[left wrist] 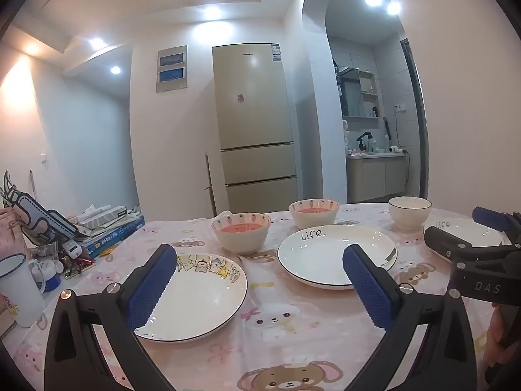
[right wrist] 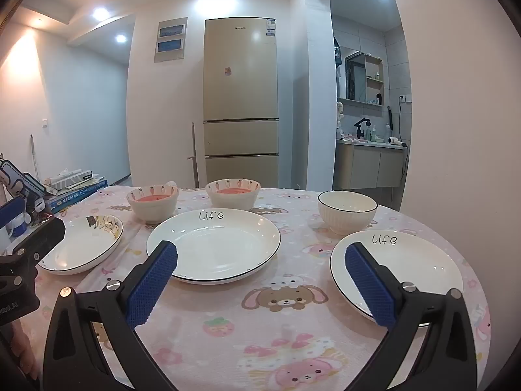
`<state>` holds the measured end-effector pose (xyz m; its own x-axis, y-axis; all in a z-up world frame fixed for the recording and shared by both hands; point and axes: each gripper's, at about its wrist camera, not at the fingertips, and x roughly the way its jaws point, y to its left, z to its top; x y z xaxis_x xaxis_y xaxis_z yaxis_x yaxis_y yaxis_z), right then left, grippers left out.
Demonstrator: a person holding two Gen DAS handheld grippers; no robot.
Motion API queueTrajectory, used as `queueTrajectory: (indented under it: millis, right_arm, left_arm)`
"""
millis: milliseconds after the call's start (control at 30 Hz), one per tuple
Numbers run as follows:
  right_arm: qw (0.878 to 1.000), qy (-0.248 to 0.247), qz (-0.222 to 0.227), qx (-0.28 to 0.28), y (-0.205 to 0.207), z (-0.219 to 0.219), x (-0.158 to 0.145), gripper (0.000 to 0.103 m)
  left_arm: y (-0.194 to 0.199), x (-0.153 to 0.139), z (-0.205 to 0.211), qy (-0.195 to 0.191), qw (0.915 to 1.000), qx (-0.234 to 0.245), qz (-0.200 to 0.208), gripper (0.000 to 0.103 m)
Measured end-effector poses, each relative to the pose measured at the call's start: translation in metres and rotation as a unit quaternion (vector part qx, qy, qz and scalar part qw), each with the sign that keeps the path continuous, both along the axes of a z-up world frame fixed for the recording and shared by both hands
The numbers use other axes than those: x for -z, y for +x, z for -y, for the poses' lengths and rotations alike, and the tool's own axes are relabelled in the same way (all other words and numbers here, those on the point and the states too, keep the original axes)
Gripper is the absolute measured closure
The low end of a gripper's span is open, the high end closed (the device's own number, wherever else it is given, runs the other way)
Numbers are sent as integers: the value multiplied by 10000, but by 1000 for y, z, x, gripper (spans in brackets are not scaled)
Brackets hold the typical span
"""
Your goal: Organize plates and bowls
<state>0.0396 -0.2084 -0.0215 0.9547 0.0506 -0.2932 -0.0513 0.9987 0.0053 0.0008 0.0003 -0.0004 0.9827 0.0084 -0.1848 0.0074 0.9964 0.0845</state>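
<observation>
We look across a round table (right wrist: 325, 342) draped in a pink cartoon-bear cloth, its far edge curving in front of a beige refrigerator (right wrist: 240, 97) and its right edge falling away toward a white wall. Both claws are released and grasp nothing: the left gripper (left wrist: 260, 280) has its blue pads spread wide above the near cloth, and the right gripper (right wrist: 262, 277) is spread just as wide to its right, each hovering apart from the dishes. Bare cloth lies open in the near middle of the table, between the plates and us. Three plates sit in a near row. The left plate (right wrist: 81, 244) is white with a dark rim and small cartoon figures along its far inner edge. The middle plate (right wrist: 213, 241) and the right plate (right wrist: 403, 267) are white, dark-rimmed, each lettered "life" at the far side; all three are empty. Behind them stand three bowls. The two carrot-patterned bowls, one at far left (right wrist: 152, 202) and one at far centre (right wrist: 232, 195), show a reddish-pink inside; we cannot tell whether that is glaze or contents. The plain white ribbed bowl (right wrist: 346, 210), dark-rimmed, is empty, just beyond the right plate. At the far left edge lie stacked books (left wrist: 107, 231), with a white mug (left wrist: 16, 290) nearer.
</observation>
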Motion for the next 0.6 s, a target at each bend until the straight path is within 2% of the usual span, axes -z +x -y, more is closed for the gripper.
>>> queueTrajectory:
  millis: [167,233,600]
  right_arm:
    - [10000,7,-35,4,1,0,0,0]
    - [10000,5,-22,0,0,0,0,0]
    - [10000,-13,-16,-13,1,-1,1,0]
  left_arm:
    - [1,0,-14,-187,9998,-17,-44,0]
    - [-6,-2,-10,-66,9999,-83,55,0]
    - [5,0,-7,-139,9997,-161,-125,0]
